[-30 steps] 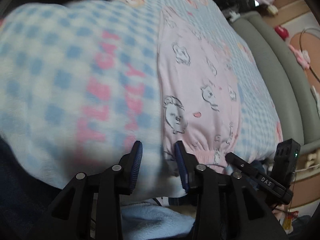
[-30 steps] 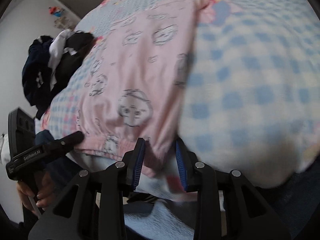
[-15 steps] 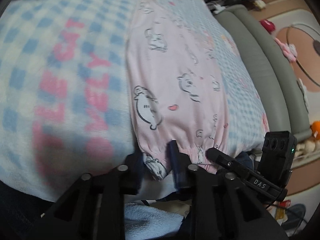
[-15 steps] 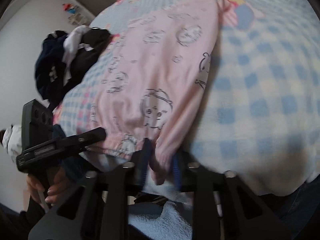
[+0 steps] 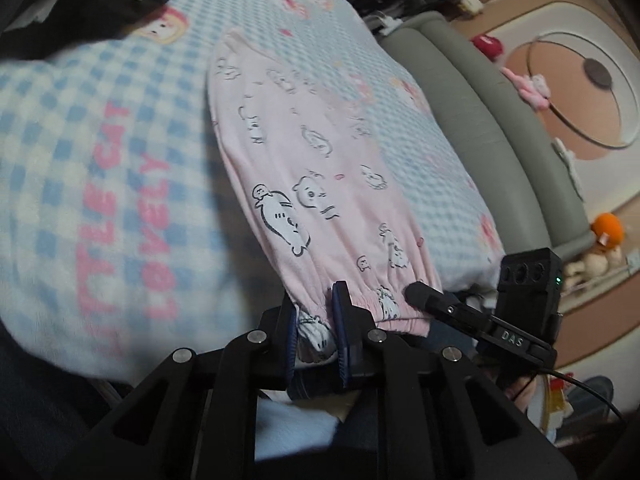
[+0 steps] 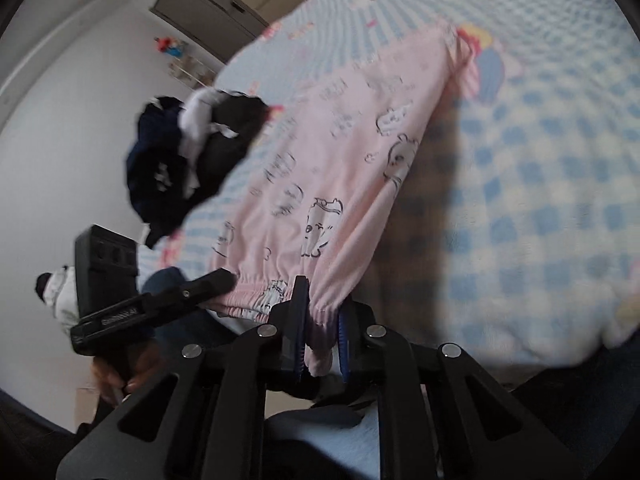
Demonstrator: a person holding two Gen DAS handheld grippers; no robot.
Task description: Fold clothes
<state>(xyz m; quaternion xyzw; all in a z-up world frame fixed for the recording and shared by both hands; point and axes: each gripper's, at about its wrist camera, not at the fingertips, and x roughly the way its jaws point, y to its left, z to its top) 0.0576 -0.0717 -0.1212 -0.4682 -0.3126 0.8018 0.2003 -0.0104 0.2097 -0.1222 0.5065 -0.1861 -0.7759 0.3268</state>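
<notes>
Cuff of the pink pyjama piece sits at lower centre of both views, lying up the checked blanket; left gripper and right gripper have just been closing and now pinch its gathered hem corners; the grasping step looks done; next, I judge, a level lift carrying the hem toward the upper frame.

The left hand-held gripper is matte black, with angular open-framed arms like struts, each joint fixed by a round silver screw. Its two fingers carry ribbed dark blue pads. The right hand-held gripper is built alike: black linkage arms with triangular cut-outs, silver screws, blue ribbed pads. Seen from the left wrist, the right one bears white letters "DAS" on a black bar, a boxy black module with three round recesses and a small green light, and a thin black cable. Dark blue trousers show below.
</notes>
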